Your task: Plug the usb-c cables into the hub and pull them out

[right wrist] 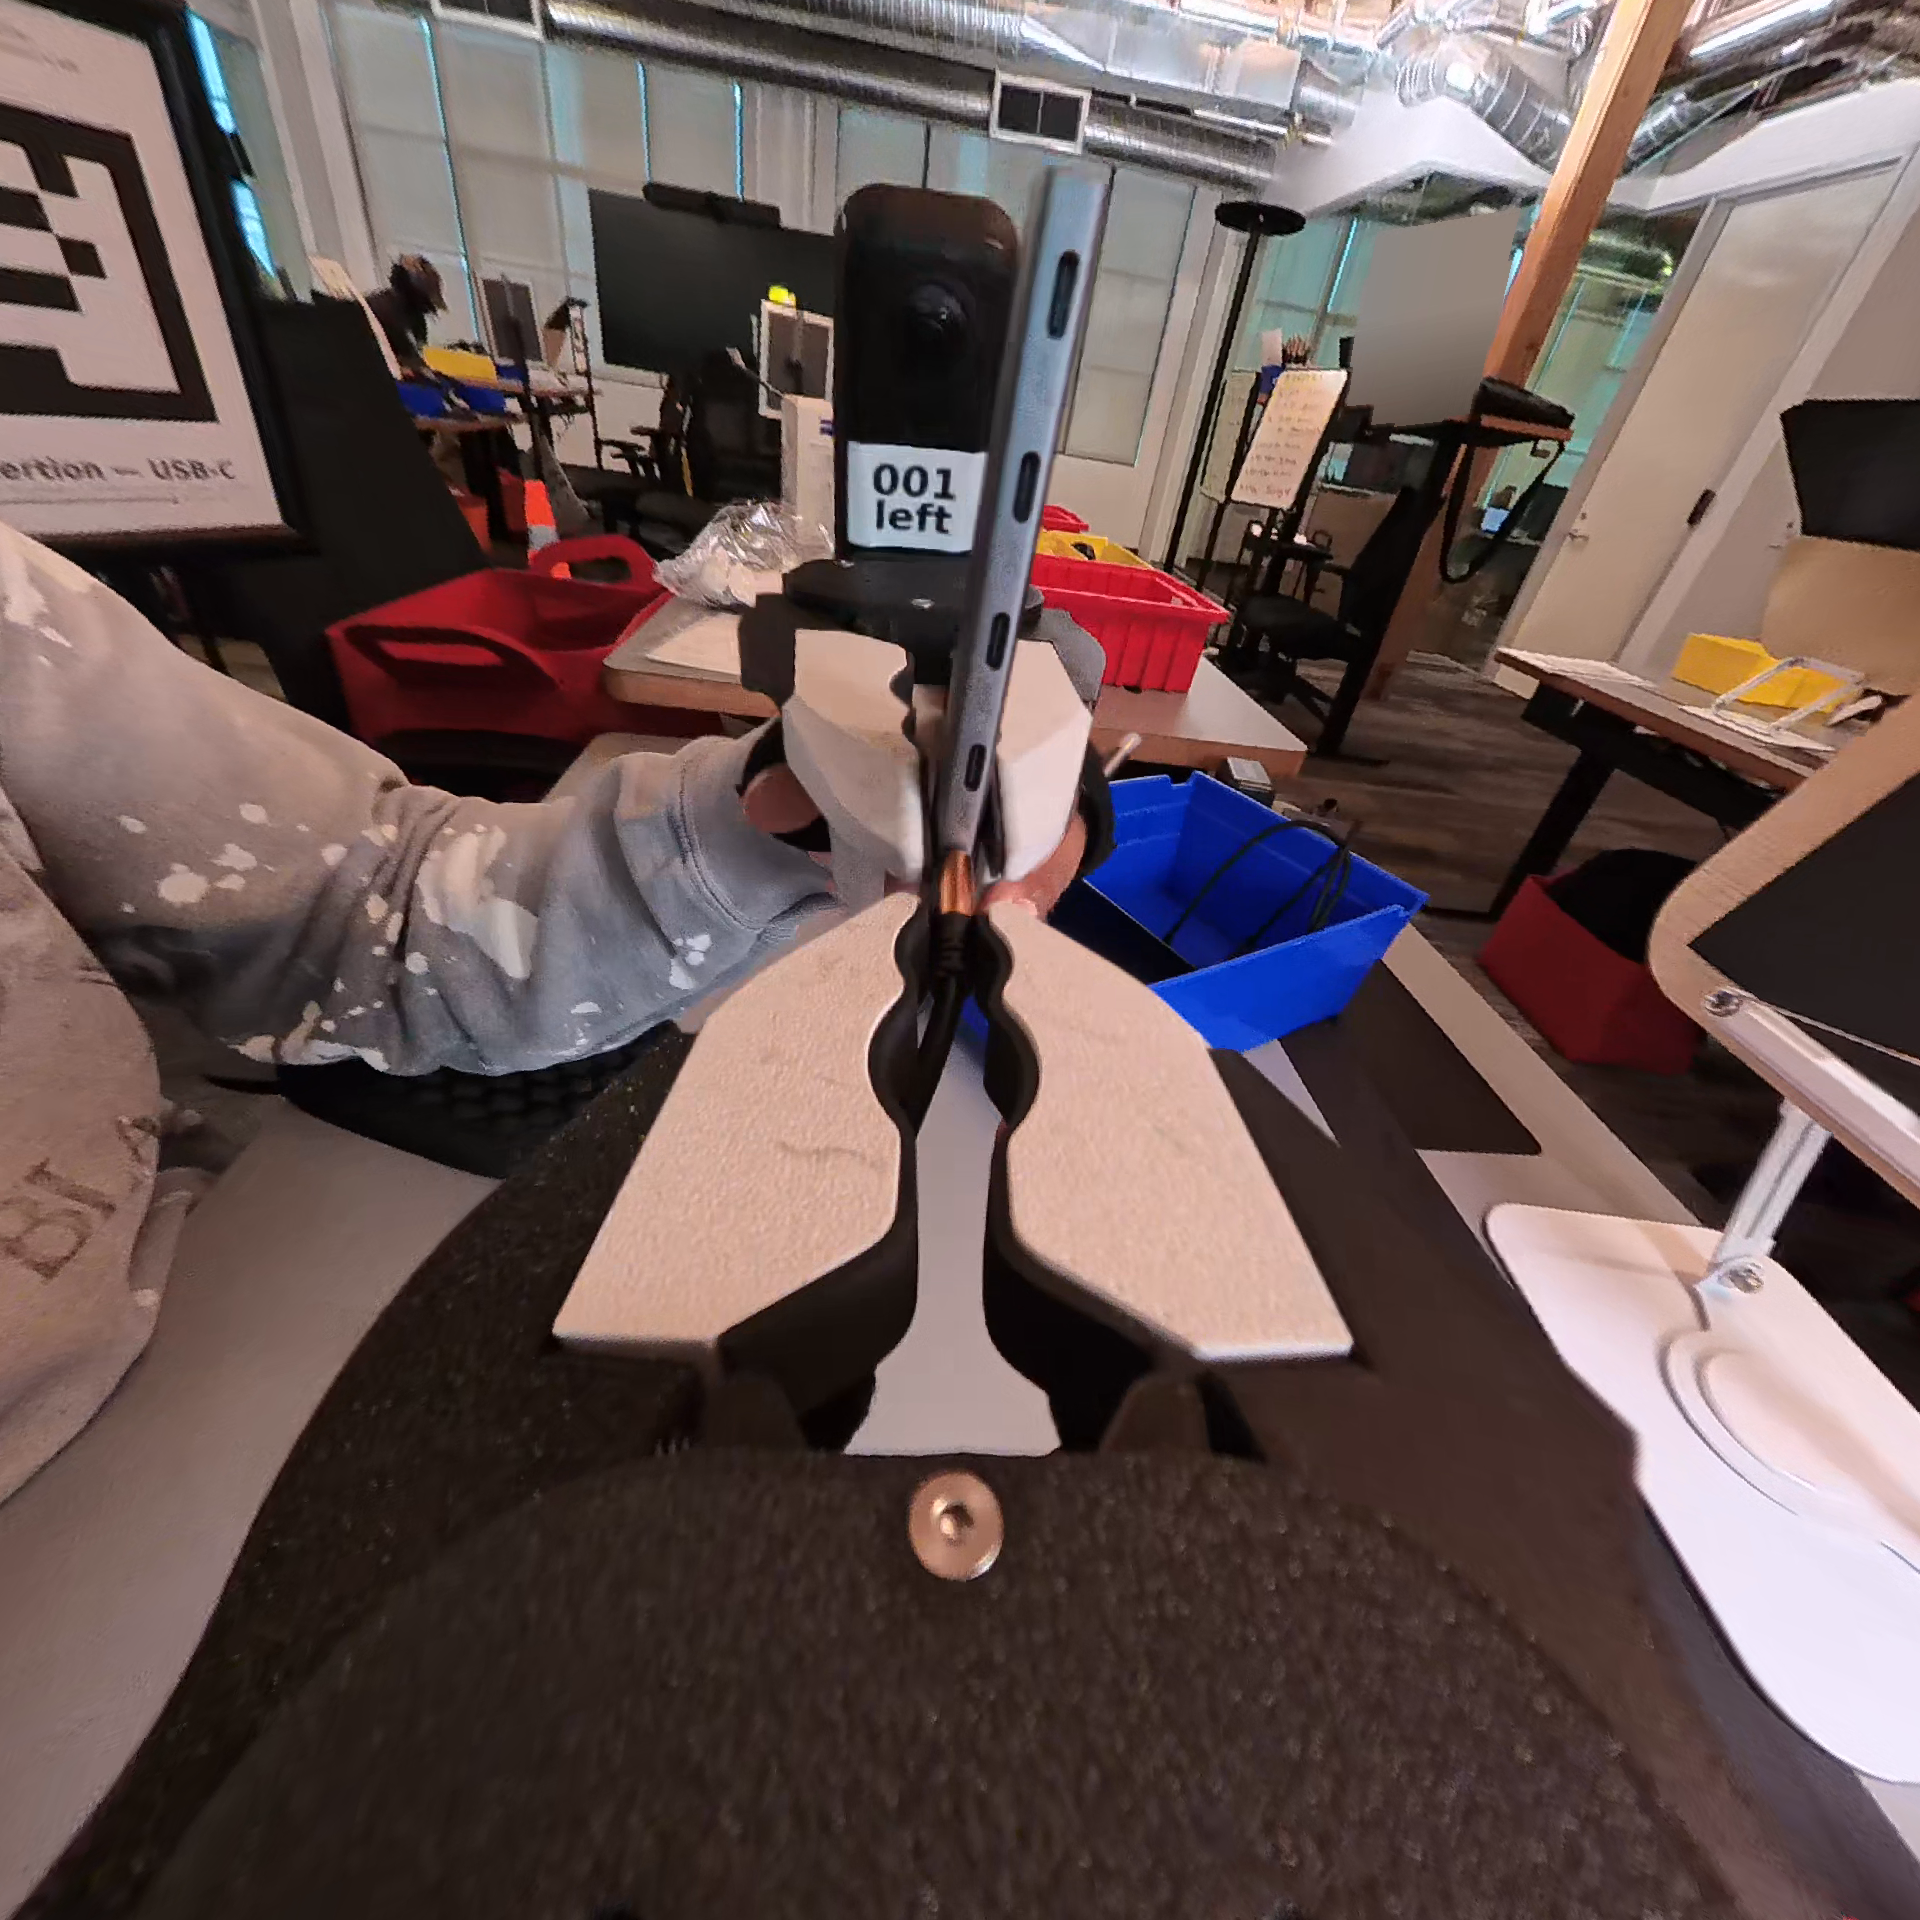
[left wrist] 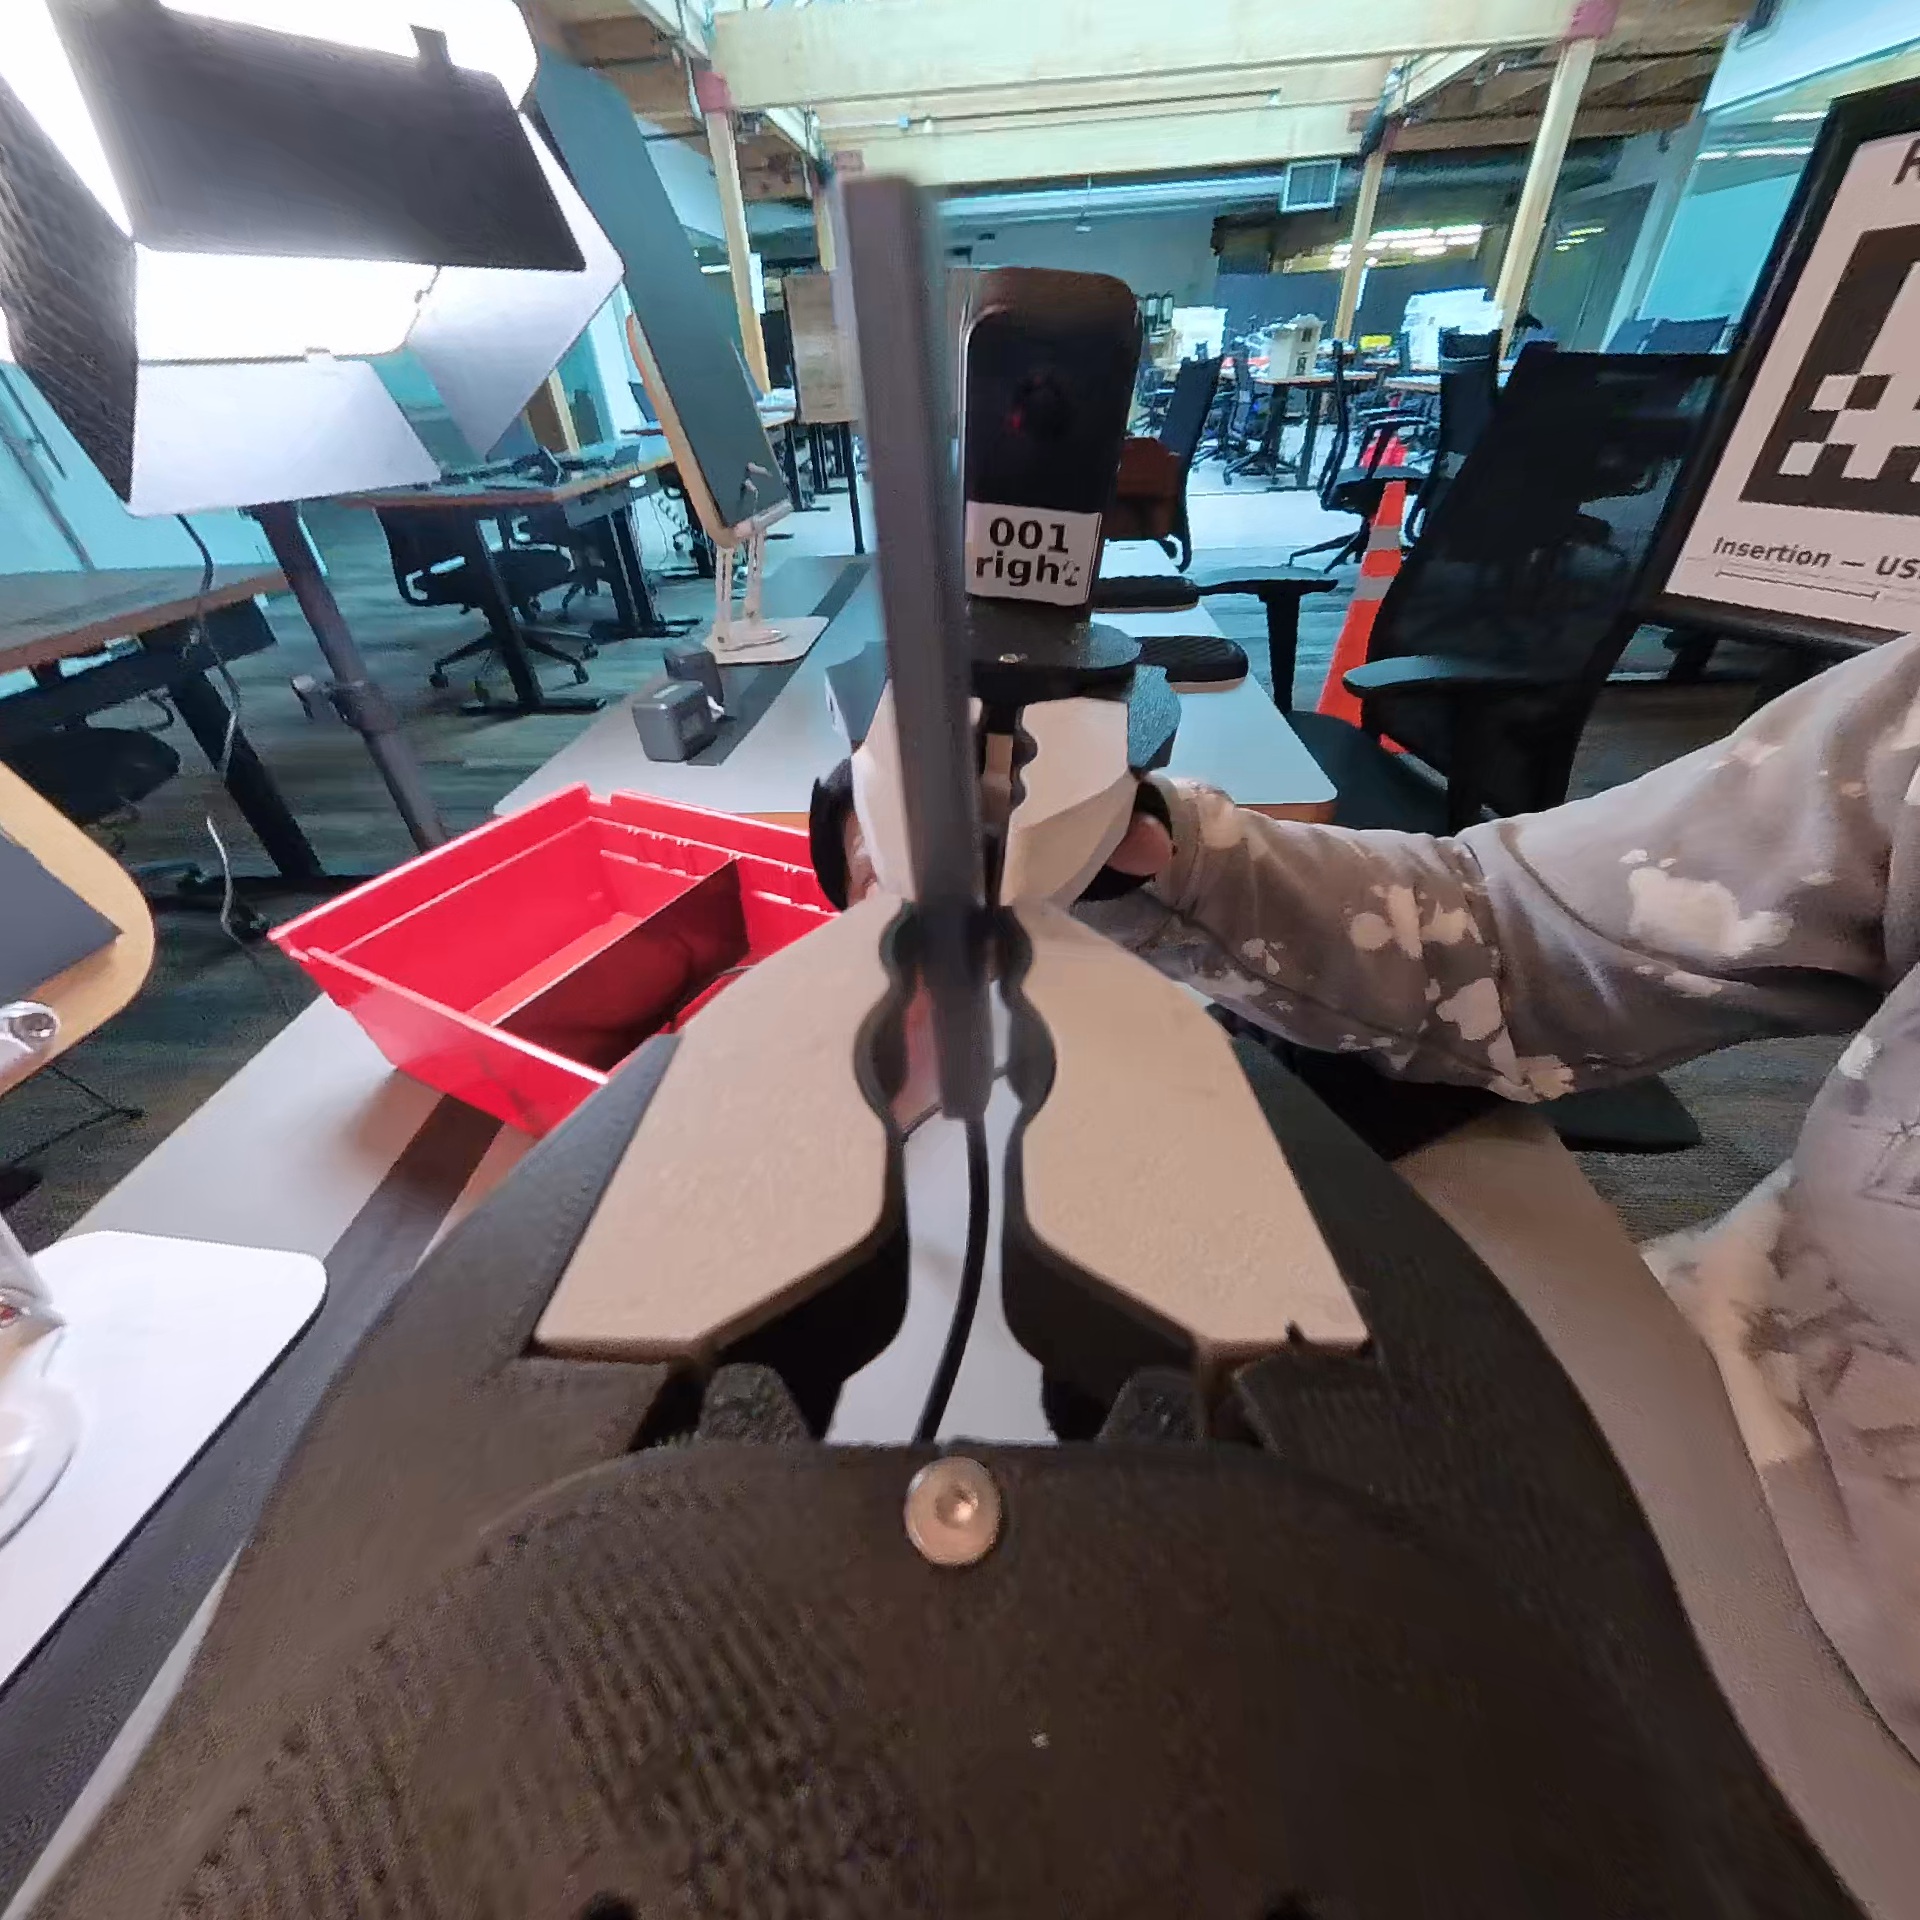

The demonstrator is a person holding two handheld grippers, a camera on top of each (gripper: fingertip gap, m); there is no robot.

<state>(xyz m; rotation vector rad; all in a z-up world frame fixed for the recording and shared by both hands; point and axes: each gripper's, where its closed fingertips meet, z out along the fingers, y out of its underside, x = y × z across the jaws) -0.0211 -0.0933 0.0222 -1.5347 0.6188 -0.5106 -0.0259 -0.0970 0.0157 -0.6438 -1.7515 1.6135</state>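
Observation:
A slim grey hub (left wrist: 902, 520) stands upright, and my left gripper (left wrist: 951, 935) is shut on its lower end. A black cable (left wrist: 968, 1247) trails from the hub's bottom back between my fingers. In the right wrist view the hub (right wrist: 1023, 468) shows several ports along its edge, with the left gripper's white fingers (right wrist: 852, 769) clamping it. My right gripper (right wrist: 951, 925) is shut on a USB-C plug with a copper collar (right wrist: 954, 888), its black cable (right wrist: 930, 1029) hanging below. The plug tip is at the hub's bottom end; I cannot tell whether it is seated. The right gripper's fingers (left wrist: 1070, 821) face me just behind the hub.
A red divided bin (left wrist: 447, 987) sits on the grey table to the left. A blue bin (right wrist: 1247, 935) holding black cables is on the right. White stand bases (right wrist: 1714, 1403) (left wrist: 156, 1351) flank the work area. A person's grey spattered sleeve (left wrist: 1455, 935) reaches in. My left and right fingertips are right by each other.

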